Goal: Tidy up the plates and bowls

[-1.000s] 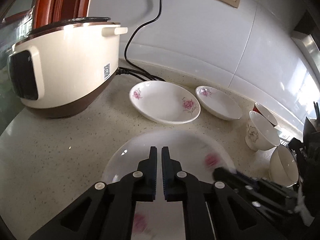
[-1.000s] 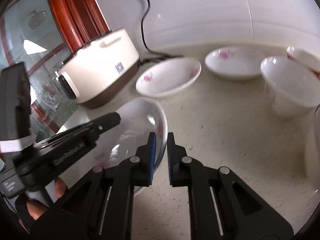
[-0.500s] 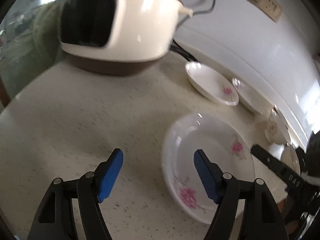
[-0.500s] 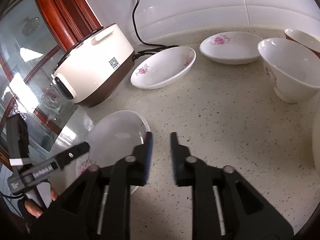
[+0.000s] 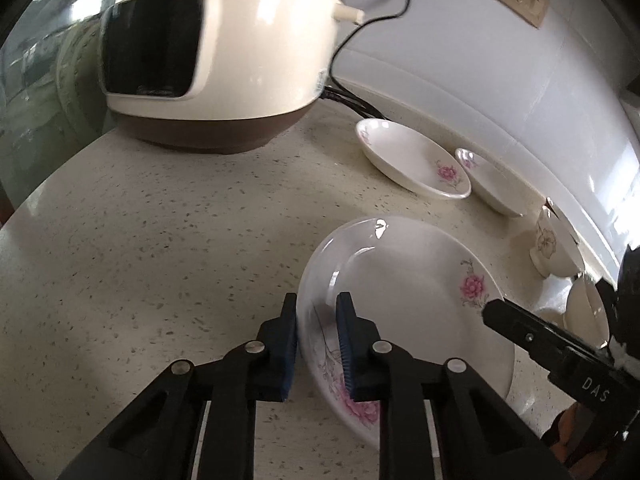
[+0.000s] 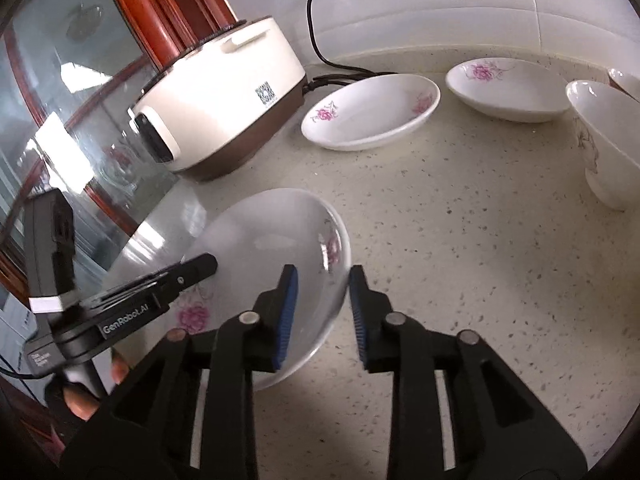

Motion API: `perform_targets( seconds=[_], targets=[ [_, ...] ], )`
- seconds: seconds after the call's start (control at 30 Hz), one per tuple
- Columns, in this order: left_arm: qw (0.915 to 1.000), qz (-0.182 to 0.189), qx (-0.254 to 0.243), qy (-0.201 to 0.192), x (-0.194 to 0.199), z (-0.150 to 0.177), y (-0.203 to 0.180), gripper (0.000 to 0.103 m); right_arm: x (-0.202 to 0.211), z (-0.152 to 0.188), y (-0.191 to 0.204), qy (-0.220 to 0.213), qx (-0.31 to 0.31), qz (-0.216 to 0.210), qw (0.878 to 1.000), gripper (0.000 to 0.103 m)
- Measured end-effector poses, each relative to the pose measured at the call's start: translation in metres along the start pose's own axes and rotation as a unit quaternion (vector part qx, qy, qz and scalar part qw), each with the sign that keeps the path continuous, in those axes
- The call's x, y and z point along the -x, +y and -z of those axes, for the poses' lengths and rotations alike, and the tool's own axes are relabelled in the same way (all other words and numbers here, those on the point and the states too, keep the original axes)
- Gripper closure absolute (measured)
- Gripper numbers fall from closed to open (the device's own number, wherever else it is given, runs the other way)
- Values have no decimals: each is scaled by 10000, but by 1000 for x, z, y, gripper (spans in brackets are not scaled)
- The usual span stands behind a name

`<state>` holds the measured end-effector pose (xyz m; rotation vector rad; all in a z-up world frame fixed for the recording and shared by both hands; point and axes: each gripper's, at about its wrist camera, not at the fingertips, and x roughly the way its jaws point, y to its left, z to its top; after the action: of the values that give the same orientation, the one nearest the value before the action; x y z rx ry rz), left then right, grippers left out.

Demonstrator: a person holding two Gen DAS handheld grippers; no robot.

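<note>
Plate (image 5: 408, 292) with pink flowers lies on the speckled surface (image 5: 160, 248), at five o'clock from the rice cooker (image 5: 216, 60). Left gripper (image 5: 317, 338) has its fingers (image 5: 289, 344) narrowed around the plate's near-left rim, one pad outside, one inside. Right gripper (image 6: 323, 314) straddles the opposite rim with fingers (image 6: 286, 312) partly open, gaps showing. Two smaller plates (image 6: 372, 116) sit near the wall.

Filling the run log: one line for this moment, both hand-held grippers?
left hand-held gripper: closing on near plate rim, contact unclear | right hand-held gripper: open, straddling plate's opposite rim | plate on counter
</note>
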<state>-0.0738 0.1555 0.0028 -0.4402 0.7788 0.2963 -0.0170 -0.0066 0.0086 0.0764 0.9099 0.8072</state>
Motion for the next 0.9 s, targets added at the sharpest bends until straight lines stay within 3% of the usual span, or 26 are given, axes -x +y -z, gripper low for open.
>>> perform_targets(
  seconds=[0.07, 0.4, 0.57, 0.63, 0.67, 0.73, 0.83, 0.9],
  targets=[
    [9998, 128, 154, 3, -1, -4, 8, 84, 0, -2, -3, -99, -88, -137, 9998, 87],
    [9976, 35, 668, -176, -6, -18, 38, 84, -28, -11, 16, 99, -1, -256, 9996, 87],
    [9977, -43, 649, -203, -9, -19, 34, 84, -33, -12, 14, 179, -70, -245, 9995, 86],
    [9972, -33, 720, -216, -8, -18, 36, 74, -33, -12, 13, 175, -111, -235, 9995, 84],
    [9968, -23, 761, -257, -6, -18, 37, 68, -33, -12, 13, 160, -131, -226, 9995, 76],
    [9954, 6, 844, -463, 3, -17, 40, 42, -29, -12, 10, 40, -201, -237, 9995, 66],
    [9928, -95, 746, -937, 25, -18, 34, 35, -20, -13, 3, -221, -421, -158, 9987, 61],
    [9937, -24, 570, -965, 30, -26, 21, 30, -11, -13, -5, -480, -649, 8, 9967, 60]
  ],
)
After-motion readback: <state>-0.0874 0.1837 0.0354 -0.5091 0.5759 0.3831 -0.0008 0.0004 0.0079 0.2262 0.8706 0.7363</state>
